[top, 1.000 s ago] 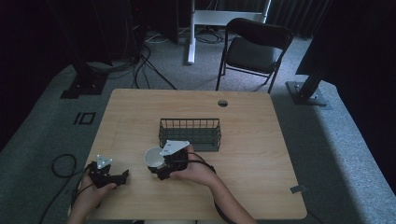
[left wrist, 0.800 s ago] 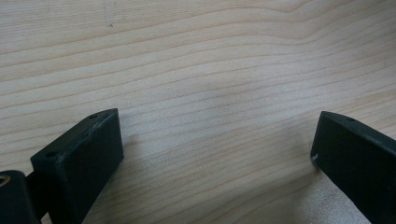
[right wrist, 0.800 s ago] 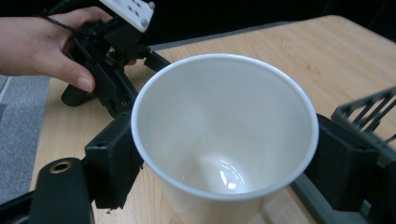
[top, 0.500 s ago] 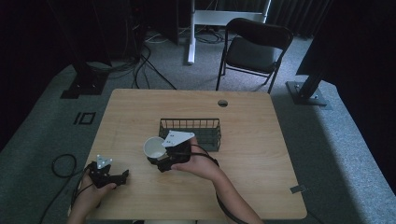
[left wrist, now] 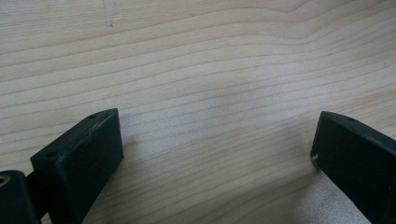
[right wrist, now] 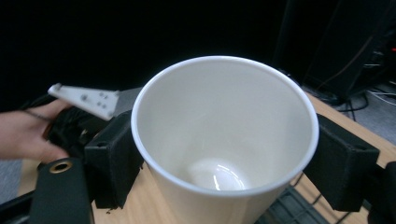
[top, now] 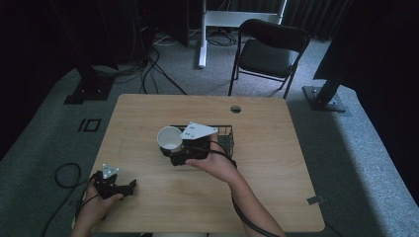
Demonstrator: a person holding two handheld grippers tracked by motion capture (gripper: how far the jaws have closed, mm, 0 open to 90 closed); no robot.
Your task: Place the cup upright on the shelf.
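Observation:
A white paper cup (top: 169, 138) hangs above the table, empty, mouth tipped toward the camera; my right gripper (top: 174, 152) is shut on its sides. In the right gripper view the cup (right wrist: 224, 135) sits between both black jaws, which press its wall. Just behind it stands a dark wire basket (top: 225, 138), partly hidden by the hand and the grey plate. My left gripper (top: 129, 186) rests low at the table's front left, open, with bare wood between its jaws (left wrist: 210, 154).
The wooden table (top: 276, 163) has a cable hole (top: 235, 108) near its far edge. A folding chair (top: 267, 52) stands behind the table. Cables trail on the floor at the left (top: 64, 173).
My right gripper has lifted the cup and carried it away from me, toward the basket's left end. The left gripper has stayed put.

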